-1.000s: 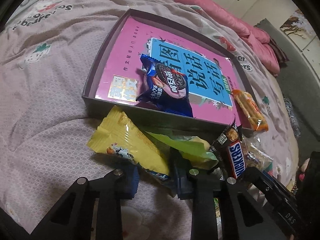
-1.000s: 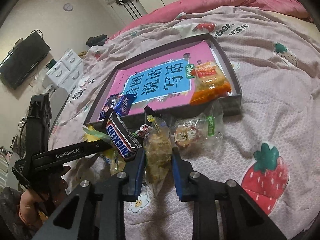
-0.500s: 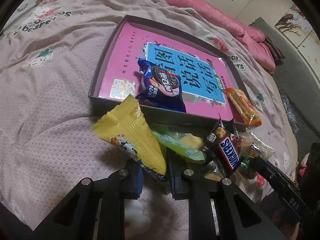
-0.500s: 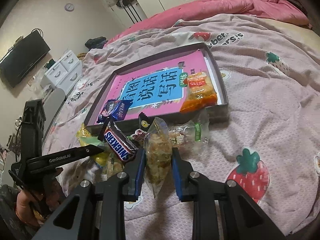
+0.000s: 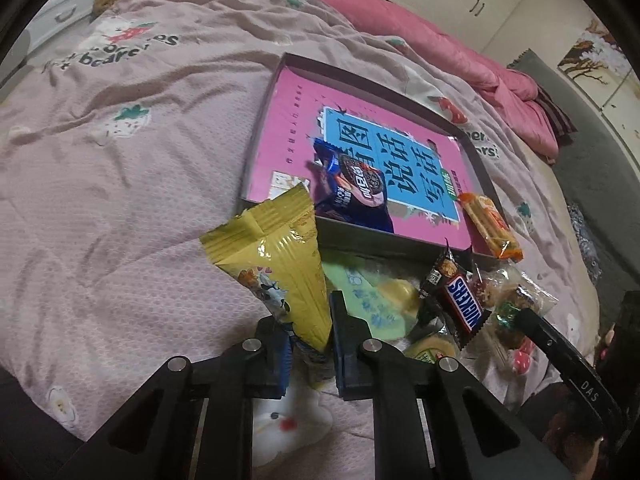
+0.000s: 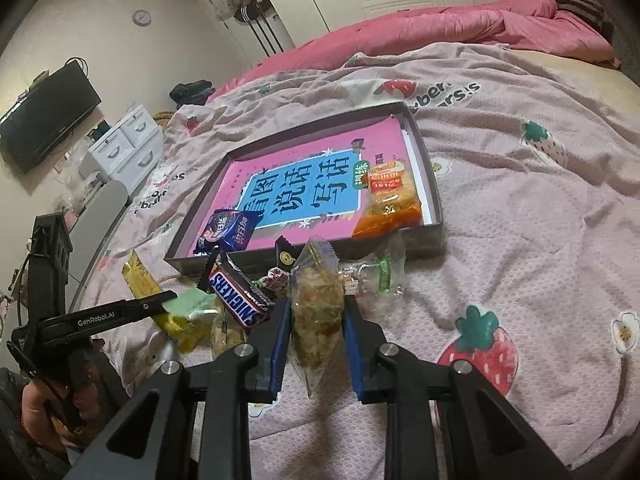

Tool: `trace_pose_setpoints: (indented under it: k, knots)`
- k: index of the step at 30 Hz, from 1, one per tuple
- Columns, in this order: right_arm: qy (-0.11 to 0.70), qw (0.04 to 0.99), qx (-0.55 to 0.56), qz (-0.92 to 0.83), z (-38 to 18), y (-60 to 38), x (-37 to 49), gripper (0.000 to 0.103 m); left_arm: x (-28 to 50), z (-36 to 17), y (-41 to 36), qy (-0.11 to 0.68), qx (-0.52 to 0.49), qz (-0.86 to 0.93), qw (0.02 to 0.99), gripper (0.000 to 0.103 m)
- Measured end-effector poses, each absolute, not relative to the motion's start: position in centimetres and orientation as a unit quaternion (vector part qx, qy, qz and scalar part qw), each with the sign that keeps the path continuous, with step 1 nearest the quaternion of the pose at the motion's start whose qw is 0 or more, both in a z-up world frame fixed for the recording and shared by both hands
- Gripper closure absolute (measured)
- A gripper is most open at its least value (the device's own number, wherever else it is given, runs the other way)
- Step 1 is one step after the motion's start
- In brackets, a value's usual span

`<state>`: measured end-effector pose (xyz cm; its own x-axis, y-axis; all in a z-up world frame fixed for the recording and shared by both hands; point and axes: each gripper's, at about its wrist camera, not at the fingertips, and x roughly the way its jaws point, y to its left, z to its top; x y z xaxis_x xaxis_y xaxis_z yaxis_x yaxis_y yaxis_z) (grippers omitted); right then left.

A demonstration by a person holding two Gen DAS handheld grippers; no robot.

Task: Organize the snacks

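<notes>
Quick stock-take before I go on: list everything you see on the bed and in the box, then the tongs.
Box: one, dark grey, on the quilt.
Book: one, pink and blue, flat inside the box.
Oreo pack: one, blue, in the box.
Orange cracker pack: one, in the box's near corner.
Snickers bar: one, brown, in the pile before the box.
Green pack: one, in the pile.
Clear wrapped cake: one, beside the pile.
Quilt: one, pink, strawberry print.
Left tongs: shut on yellow pack.
Right tongs: shut on clear brown snack bag.
</notes>
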<state>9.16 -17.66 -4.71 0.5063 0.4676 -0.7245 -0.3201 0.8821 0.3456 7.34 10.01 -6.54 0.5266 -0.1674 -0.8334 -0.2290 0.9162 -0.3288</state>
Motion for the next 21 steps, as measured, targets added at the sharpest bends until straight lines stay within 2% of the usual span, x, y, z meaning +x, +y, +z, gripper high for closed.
trace_pose_setpoints:
  k: [21]
  knots:
    - [0.408,0.883,0.074,0.22,-3.0,-18.2,8.8,0.077,6.2,-2.9,10.3,0.443,-0.175,0.03,0.879,0.089]
